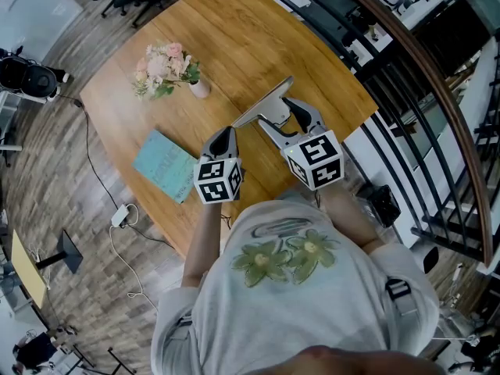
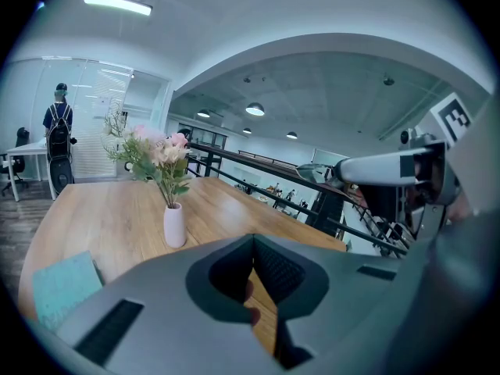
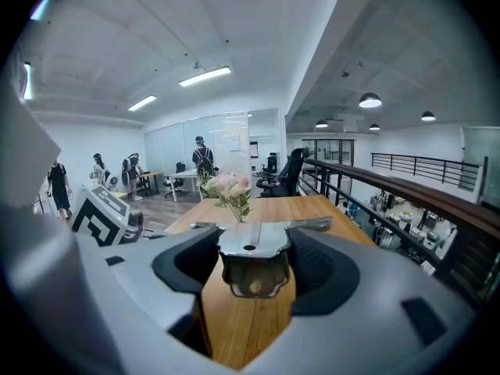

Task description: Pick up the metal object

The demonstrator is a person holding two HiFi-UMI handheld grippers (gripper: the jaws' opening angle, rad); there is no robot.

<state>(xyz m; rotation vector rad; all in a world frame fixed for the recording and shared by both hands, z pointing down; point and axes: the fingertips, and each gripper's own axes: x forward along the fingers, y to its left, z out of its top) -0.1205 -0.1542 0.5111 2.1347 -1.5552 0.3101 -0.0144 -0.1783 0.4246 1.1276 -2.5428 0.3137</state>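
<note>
The metal object (image 1: 263,102) is a flat silvery bracket with a long narrow blade. My right gripper (image 1: 286,112) is shut on its wider end and holds it above the wooden table (image 1: 234,30). In the right gripper view the bracket (image 3: 251,260) fills the gap between the jaws of the gripper (image 3: 250,244). The left gripper view shows its blade (image 2: 367,168) sticking out in the air at the right. My left gripper (image 1: 226,135) hovers just left of the bracket. Its jaws (image 2: 251,244) meet at the tips with nothing between them.
A small white vase of pink flowers (image 1: 168,69) stands on the table's far left part. A teal book (image 1: 164,165) lies near the left front edge. A dark railing (image 1: 406,76) runs along the table's right side. People stand far off in the office.
</note>
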